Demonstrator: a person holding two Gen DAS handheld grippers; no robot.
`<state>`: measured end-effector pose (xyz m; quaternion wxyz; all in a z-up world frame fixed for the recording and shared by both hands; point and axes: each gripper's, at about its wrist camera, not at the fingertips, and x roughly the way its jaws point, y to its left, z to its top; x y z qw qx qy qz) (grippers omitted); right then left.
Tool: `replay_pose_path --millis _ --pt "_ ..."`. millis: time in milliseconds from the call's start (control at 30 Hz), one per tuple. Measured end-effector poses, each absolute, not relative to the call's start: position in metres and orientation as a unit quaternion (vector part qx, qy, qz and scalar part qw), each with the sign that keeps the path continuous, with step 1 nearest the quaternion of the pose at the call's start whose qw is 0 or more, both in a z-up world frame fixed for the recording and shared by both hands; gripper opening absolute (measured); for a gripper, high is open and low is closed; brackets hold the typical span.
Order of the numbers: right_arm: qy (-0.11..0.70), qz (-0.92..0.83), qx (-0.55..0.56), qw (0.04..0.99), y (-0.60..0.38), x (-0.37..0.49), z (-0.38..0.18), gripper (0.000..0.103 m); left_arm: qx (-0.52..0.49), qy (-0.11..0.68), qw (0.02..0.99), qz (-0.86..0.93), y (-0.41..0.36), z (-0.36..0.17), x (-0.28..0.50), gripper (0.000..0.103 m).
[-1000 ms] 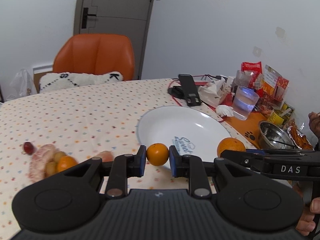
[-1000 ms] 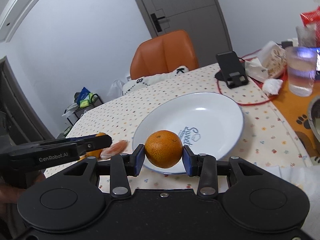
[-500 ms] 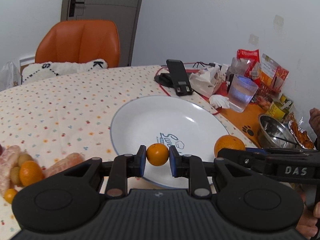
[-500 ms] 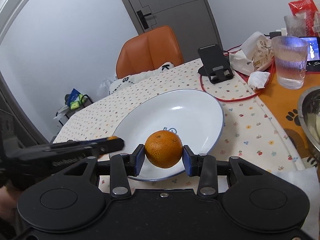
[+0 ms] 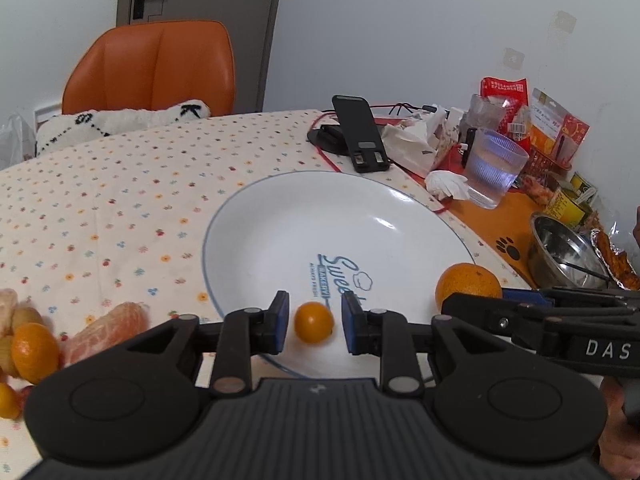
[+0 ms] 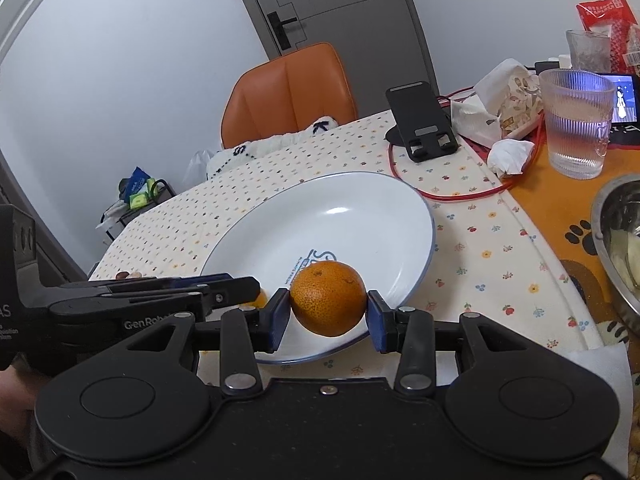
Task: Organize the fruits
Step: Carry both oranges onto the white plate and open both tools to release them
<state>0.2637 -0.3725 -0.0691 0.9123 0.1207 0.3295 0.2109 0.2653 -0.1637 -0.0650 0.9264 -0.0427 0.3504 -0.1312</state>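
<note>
Resting on the near part of the white plate point(image 5: 280, 216), the small orange point(image 5: 314, 322) sits between the 2 blue pads of the left gripper point(image 5: 313, 325) with a clear gap on each side — the jaws are spread and touch nothing. The right gripper point(image 6: 327, 312) is clamped on the large orange point(image 6: 327, 304), both pads pressed against its sides, and it hangs over the plate's near rim. In the left wrist view that large orange point(image 5: 468, 284) shows at the plate's right edge, behind the right gripper's black finger.

Off the plate to the left, on the dotted tablecloth point(image 5: 100, 200), lie a peeled orange point(image 5: 106, 330) and another small orange point(image 5: 34, 352) — well apart from the plate. Beyond the plate stand a black phone stand point(image 5: 360, 136) and a ribbed glass point(image 5: 494, 168).
</note>
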Motion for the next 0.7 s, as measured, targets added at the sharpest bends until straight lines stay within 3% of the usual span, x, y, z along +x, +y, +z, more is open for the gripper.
replay_pose_path --millis 367,533,700 --pt "0.315 0.21 0.127 0.917 -0.369 0.255 -0.057 0.043 -0.056 0.345 0.93 -0.109 -0.141 -0.048 0.248 0.034" --pt "0.309 0.217 0.125 0.917 -0.361 0.249 -0.052 0.046 -0.066 0.332 0.936 -0.096 -0.128 -0.04 0.237 0.066" --pt "0.303 0.219 0.129 0.919 -0.355 0.243 -0.048 0.059 -0.065 0.319 0.942 -0.083 -0.115 -0.031 0.225 0.076"
